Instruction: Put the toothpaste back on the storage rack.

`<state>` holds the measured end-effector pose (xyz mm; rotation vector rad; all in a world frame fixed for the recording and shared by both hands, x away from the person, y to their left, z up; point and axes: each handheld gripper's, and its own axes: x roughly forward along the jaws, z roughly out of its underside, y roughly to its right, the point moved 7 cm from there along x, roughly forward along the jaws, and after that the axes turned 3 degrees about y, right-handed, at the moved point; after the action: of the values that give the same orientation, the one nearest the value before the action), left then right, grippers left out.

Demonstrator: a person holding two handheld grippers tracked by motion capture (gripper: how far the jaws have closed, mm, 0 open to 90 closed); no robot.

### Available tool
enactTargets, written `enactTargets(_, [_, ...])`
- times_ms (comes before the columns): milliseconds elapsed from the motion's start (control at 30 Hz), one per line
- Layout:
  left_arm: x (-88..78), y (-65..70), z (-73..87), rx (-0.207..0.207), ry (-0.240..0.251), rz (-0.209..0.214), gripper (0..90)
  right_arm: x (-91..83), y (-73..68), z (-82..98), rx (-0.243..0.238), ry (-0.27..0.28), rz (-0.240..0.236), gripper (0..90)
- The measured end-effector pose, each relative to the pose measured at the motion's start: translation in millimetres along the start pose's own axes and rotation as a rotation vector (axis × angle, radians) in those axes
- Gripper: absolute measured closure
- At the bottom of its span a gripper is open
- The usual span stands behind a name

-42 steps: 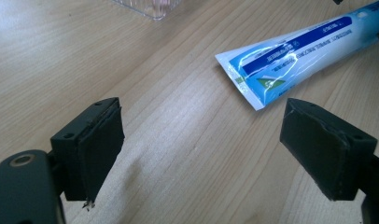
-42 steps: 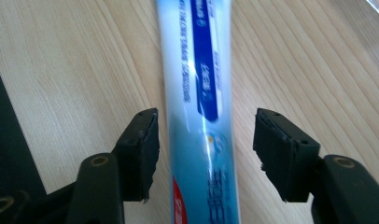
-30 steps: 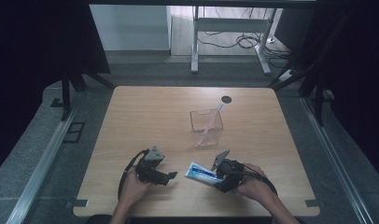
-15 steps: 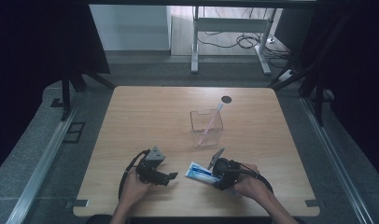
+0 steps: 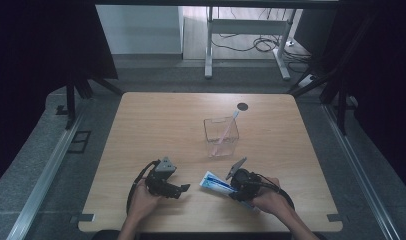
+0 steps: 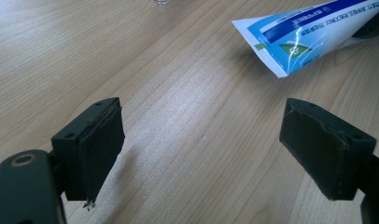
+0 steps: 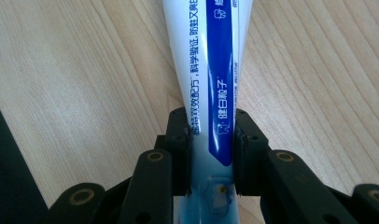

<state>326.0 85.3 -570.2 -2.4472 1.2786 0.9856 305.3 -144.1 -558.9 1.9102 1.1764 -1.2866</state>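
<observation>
A white and blue toothpaste tube lies near the table's front edge, right of centre. My right gripper is shut on it; in the right gripper view the tube runs away from me between the black pads. My left gripper rests on the wood to the tube's left, open with nothing between its jaws. In the left gripper view the flat crimped end of the tube lies beyond the wide-apart pads. A clear plastic cup holding a toothbrush stands mid-table.
A wooden table with a round dark cable hole near its far edge. Metal rails run along the floor on both sides, and a desk frame with cables stands beyond the table.
The right hand and its gripper have shifted slightly on the toothpaste tube. The left gripper has stayed in place.
</observation>
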Motion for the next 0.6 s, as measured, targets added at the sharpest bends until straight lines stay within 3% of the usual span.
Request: enactTargets(600, [2.6,-2.4,4.4,-0.015,-0.017,0.000,12.8,-31.3,8.2,-0.6,0.061,0.136,-0.001,72.1])
